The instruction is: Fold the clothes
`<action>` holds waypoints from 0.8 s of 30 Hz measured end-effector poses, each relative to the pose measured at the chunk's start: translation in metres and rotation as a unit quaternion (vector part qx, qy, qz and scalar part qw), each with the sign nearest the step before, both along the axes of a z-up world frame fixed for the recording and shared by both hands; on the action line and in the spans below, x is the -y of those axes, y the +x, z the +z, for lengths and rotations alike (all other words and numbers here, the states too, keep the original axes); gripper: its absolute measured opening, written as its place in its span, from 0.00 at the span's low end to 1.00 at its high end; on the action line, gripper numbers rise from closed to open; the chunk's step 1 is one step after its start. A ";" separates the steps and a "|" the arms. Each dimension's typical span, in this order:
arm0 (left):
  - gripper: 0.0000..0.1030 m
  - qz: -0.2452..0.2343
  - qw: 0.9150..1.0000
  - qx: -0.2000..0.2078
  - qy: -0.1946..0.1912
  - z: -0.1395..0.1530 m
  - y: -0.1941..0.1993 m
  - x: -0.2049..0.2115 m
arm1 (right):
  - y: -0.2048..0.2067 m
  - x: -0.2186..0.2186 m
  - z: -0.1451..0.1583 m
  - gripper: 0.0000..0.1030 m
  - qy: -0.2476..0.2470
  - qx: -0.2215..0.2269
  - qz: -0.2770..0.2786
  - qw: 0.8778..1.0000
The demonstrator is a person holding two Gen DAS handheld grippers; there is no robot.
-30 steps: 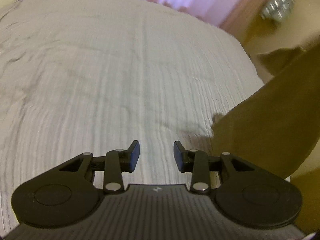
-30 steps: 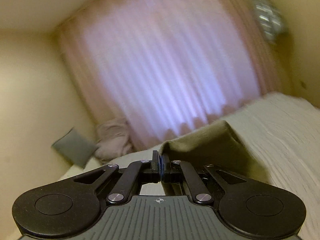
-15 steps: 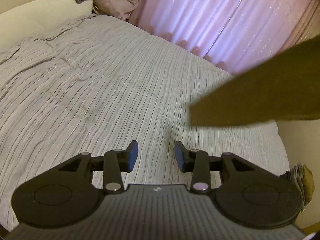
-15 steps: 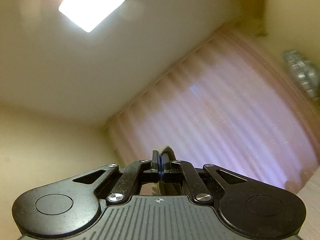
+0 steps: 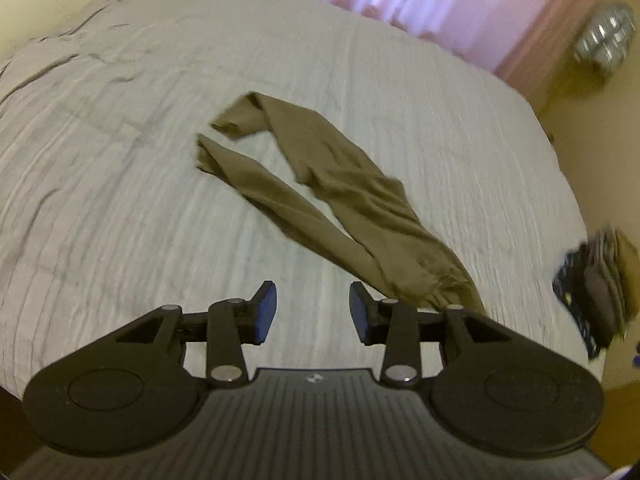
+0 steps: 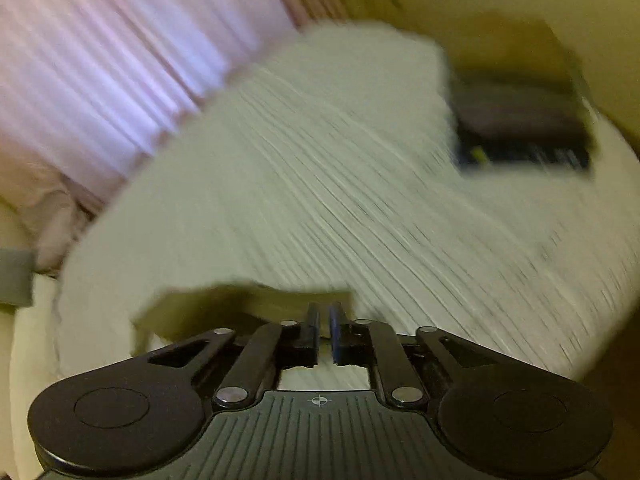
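Left gripper: jaws wide apart, nothing between them; held low over the bed. Right gripper: jaws drawn close with only a narrow slit showing; olive cloth edge seen just ahead of and to the left of its tips; cannot tell through the blur whether any cloth is pinched there. Olive trousers: lying on the cover ahead of the left gripper; waist end bunched just beyond and to the right of its right fingertip; two legs running away from the tips in a narrow V, apart along most of their length; far cuff of the outer leg turned over on itself; fabric wrinkled, in a single layer, not folded. Stack of clothes: resting at the bed edge far to the right of the left gripper, well apart from the trousers; appears as a dark blurred block ahead and to the right of the right gripper. Judged state of work: part of the clothing seemingly folded and piled; trousers spread out but unfolded. Probably left: bring legs together, smooth, fold along the length, add to stack.
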State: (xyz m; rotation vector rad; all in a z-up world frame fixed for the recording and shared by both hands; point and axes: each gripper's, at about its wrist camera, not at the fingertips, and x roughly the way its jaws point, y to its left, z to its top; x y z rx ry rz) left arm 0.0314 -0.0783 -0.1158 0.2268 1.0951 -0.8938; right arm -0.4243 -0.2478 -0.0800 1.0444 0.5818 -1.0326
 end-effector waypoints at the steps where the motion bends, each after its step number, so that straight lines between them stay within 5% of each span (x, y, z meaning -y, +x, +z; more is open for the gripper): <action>1: 0.33 -0.009 1.000 0.003 0.004 -0.001 -0.012 0.006 | -0.013 0.003 -0.011 0.55 0.008 0.000 -0.004 1.000; 2: 0.33 -0.014 1.000 0.005 0.008 -0.002 -0.022 0.012 | -0.022 0.008 -0.020 0.65 0.009 0.001 -0.003 1.000; 5: 0.34 -0.026 1.000 -0.004 0.012 -0.004 -0.063 0.021 | -0.041 0.038 -0.035 0.65 0.005 0.000 0.026 1.000; 13: 0.35 -0.013 0.999 -0.010 0.038 -0.006 -0.108 0.004 | 0.017 0.065 -0.084 0.65 0.004 -0.035 0.126 0.991; 24: 0.35 0.048 0.998 0.013 0.045 -0.012 -0.071 -0.021 | 0.043 0.053 -0.126 0.65 0.093 0.098 0.132 0.982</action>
